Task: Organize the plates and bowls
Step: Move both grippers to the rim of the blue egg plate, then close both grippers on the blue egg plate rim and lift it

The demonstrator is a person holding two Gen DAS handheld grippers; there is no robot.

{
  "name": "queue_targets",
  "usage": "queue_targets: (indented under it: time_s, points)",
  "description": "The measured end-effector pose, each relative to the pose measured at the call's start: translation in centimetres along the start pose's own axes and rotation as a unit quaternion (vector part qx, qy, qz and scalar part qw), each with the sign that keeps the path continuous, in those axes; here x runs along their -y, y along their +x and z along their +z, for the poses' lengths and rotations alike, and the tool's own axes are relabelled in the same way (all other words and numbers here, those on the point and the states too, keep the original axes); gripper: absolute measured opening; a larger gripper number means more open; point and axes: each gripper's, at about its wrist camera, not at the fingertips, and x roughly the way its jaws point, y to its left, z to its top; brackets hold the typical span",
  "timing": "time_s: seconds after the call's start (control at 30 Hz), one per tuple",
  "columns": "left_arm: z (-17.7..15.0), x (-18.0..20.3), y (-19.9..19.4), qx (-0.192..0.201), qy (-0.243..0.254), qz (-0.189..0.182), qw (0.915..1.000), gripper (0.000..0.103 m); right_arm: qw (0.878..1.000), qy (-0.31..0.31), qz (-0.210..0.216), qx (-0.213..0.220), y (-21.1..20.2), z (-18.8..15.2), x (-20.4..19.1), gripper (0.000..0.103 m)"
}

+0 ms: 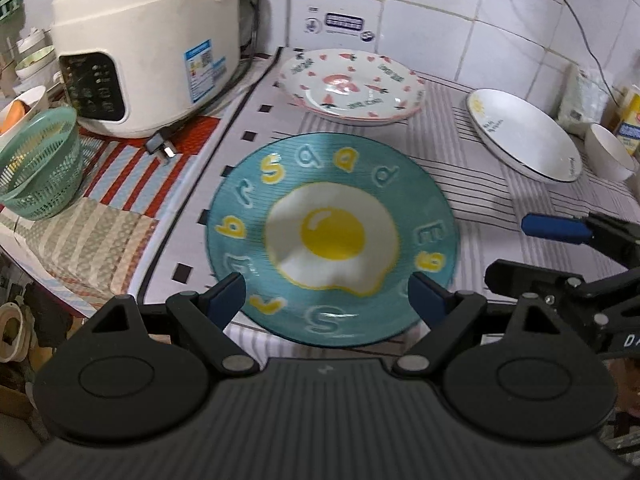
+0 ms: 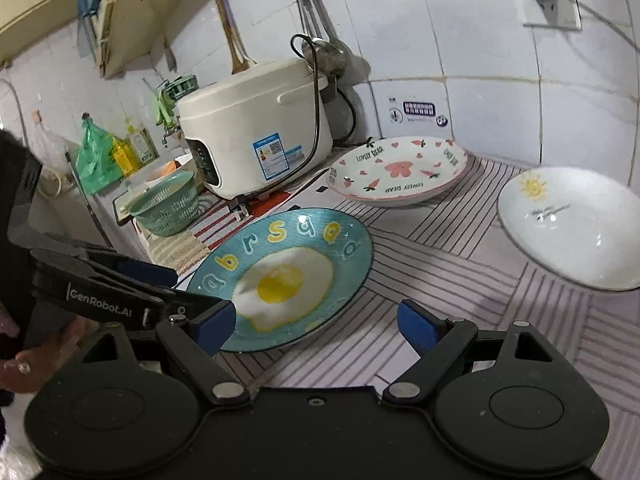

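Observation:
A teal plate [image 1: 332,236] [image 2: 280,276] with a fried-egg picture and letters lies flat on the striped cloth. My left gripper [image 1: 328,300] hangs open just above its near rim, blue pads either side, nothing between them. The right gripper [image 2: 316,324] is open over the cloth beside the plate's right edge, and it shows at the right in the left wrist view [image 1: 560,232]. Behind lie a white plate with pink hearts [image 1: 352,86] [image 2: 398,172] and a white plate with a sun [image 1: 524,134] [image 2: 572,228]. A small white bowl [image 1: 608,152] stands at the far right.
A white rice cooker [image 1: 148,44] [image 2: 256,128] stands at the back left, its plug [image 1: 162,148] lying on the red striped mat. A green plastic basket [image 1: 38,162] [image 2: 168,208] sits left of it. Tiled walls close the back and right. A person's hand [image 2: 24,344] holds the left gripper.

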Motion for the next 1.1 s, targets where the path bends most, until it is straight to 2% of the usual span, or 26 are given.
queue_targets:
  time_s: [0.27, 0.4, 0.43, 0.47, 0.6, 0.67, 0.77, 0.83, 1.1]
  points:
    - [-0.5, -3.3, 2.4, -0.007, -0.031, 0.021, 0.9993, 0.088, 1.000, 0.030, -0.010, 0.002, 3.6, -0.6, 0.4, 0.090]
    - [-0.7, -4.3, 3.1, -0.002, -0.044, 0.009, 0.9990, 0.085, 0.999, 0.044, -0.009, -0.009, 4.9, -0.7, 0.9, 0.086]
    - [-0.7, -4.4, 3.2, 0.002, -0.048, 0.014, 0.9988, 0.076, 0.999, 0.046, -0.007, -0.011, 5.0, -0.8, 0.9, 0.083]
    - [-0.8, -4.5, 3.2, 0.008, -0.055, 0.025, 0.9982, 0.062, 0.999, 0.047, -0.004, -0.013, 5.2, -0.8, 1.0, 0.082]
    - [-0.6, -4.7, 3.8, 0.000, -0.054, 0.030, 0.9981, 0.045, 0.998, 0.066, 0.006, -0.019, 5.8, -0.9, 1.2, 0.062]
    - [-0.6, -4.7, 4.3, -0.011, -0.053, 0.029, 0.9981, 0.036, 0.997, 0.077, 0.008, -0.022, 6.0, -1.0, 1.4, 0.057]
    - [-0.6, -5.1, 4.5, -0.015, -0.063, 0.021, 0.9977, 0.034, 0.996, 0.083, 0.005, -0.023, 6.2, -1.2, 1.7, 0.043]
    - [-0.5, -5.4, 4.5, -0.018, -0.068, 0.017, 0.9974, 0.033, 0.995, 0.094, 0.010, -0.025, 6.4, -1.3, 1.9, 0.027]
    - [-0.2, -5.4, 4.9, -0.030, -0.085, 0.013, 0.9958, 0.034, 0.992, 0.125, 0.010, -0.027, 7.4, -1.3, 2.3, 0.026]
